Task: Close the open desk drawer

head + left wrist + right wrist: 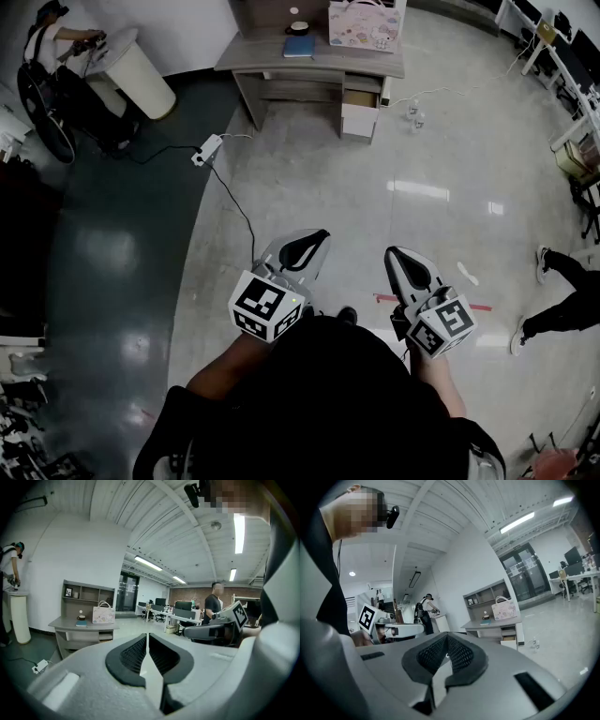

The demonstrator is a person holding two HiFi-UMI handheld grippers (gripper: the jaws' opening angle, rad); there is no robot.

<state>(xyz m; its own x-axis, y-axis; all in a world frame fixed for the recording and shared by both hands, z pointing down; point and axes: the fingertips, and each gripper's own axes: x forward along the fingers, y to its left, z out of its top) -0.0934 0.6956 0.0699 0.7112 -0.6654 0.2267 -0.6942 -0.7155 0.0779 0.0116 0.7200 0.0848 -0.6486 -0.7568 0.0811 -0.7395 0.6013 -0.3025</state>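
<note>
The drawer (360, 114) stands open under the table's (253, 58) right end, across the floor (422, 169). Left gripper (322, 234) and right gripper (391, 251) hang well apart from it, fingers (126, 654) clenched on nothing.

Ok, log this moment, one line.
left hand-held gripper: shut, empty | right hand-held gripper: shut, empty | white drawer of grey desk: open, untouched

Open-plan office, identified by rows of workstations (174, 617) that carried monitors (183, 605), long strip lights (239, 531) on a ribbed ceiling (140, 517), glazed double doors (526, 576), a polished pale floor (441, 141), and a grey desk (65, 622) whose shelved hutch (86, 592) stood against a white wall (70, 550).
</note>
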